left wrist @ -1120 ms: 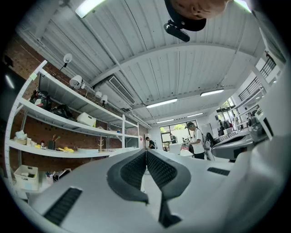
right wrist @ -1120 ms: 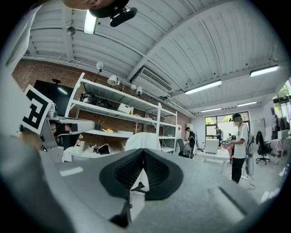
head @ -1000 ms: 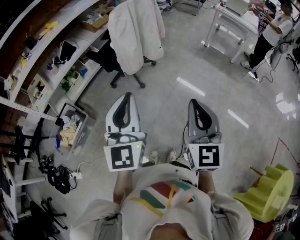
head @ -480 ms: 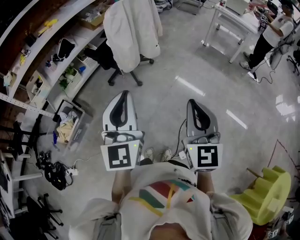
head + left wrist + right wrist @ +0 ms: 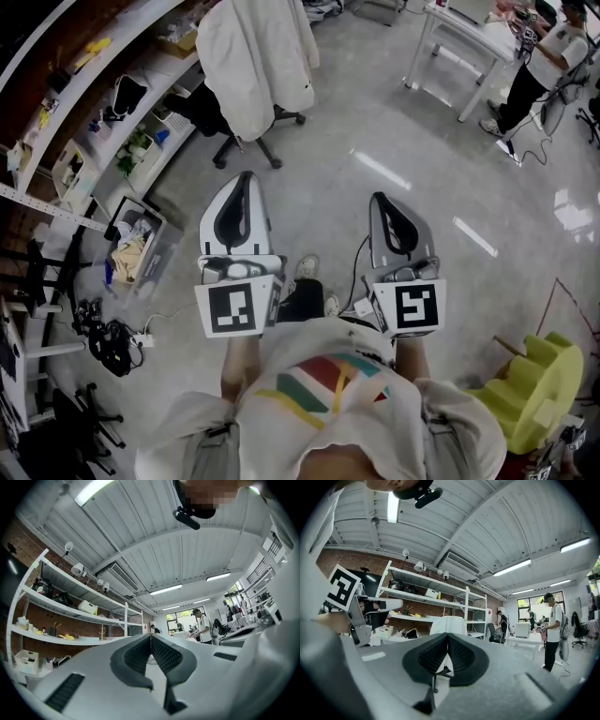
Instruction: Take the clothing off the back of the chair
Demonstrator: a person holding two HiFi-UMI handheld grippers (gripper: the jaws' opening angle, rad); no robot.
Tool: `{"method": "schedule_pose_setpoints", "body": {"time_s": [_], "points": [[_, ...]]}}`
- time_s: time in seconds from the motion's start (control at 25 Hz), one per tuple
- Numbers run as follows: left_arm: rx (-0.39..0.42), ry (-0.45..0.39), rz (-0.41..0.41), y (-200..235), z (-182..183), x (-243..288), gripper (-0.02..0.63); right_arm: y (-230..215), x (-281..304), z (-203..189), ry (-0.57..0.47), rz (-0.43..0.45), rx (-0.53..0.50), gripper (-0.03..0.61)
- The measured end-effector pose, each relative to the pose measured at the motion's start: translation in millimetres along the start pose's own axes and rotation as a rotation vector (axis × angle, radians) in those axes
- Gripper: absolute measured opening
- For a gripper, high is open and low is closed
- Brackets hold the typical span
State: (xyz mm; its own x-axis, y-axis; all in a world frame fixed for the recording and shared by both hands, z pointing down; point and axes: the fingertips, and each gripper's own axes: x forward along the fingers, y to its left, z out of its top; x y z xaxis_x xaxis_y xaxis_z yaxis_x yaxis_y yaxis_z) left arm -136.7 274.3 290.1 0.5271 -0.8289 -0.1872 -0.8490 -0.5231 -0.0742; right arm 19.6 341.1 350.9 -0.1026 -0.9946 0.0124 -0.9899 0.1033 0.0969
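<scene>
The white clothing point(image 5: 253, 56) is hanging over the back of the chair point(image 5: 204, 111) at the top of the head view, well ahead of both grippers. The frame edge is cutting off its upper part. It is covering the backrest completely, so only the dark seat and the wheeled base are showing beneath it. In the right gripper view that gripper's own jaws are blocking the lower part of the chair, leaving just the pale top of the clothing showing above them. In the left gripper view the clothing is not showing clearly at all.

The clothing is draping loose and creased in long folds, with its hem reaching down past the seat. You are holding the left gripper point(image 5: 246, 178) and the right gripper point(image 5: 378, 199) side by side above the floor point(image 5: 375, 131), each with its fingers pressed together on nothing.
</scene>
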Motion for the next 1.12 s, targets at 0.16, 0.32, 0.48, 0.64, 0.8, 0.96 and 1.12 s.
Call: {"method": "schedule_pose_setpoints", "body": {"time_s": [0.16,0.32,0.48,0.64,0.8,0.96,1.12], "points": [[0.018,-0.027,0.004,6,-2,13,0.015,-9,10,4,-0.044,-0.005,0.010,0.005],[-0.001,-0.048,0.001,23,-17,47,0.015,-22,30,0,-0.087,-0.055,-0.009,0.005],[-0.032,-0.067,0.025,44,-16,95,0.015,-42,63,8,-0.071,-0.074,-0.048,0.005],[-0.023,-0.060,0.034,56,-24,137,0.015,-69,109,13,-0.071,-0.094,-0.061,0.005],[-0.052,-0.059,0.069,93,-42,182,0.015,-67,179,9,-0.081,-0.033,-0.079,0.005],[-0.060,-0.049,0.107,131,-47,228,0.015,-65,250,32,-0.083,0.014,-0.125,0.005],[-0.057,-0.057,0.129,168,-45,272,0.015,-65,315,46,-0.110,0.052,-0.138,0.005]]}}
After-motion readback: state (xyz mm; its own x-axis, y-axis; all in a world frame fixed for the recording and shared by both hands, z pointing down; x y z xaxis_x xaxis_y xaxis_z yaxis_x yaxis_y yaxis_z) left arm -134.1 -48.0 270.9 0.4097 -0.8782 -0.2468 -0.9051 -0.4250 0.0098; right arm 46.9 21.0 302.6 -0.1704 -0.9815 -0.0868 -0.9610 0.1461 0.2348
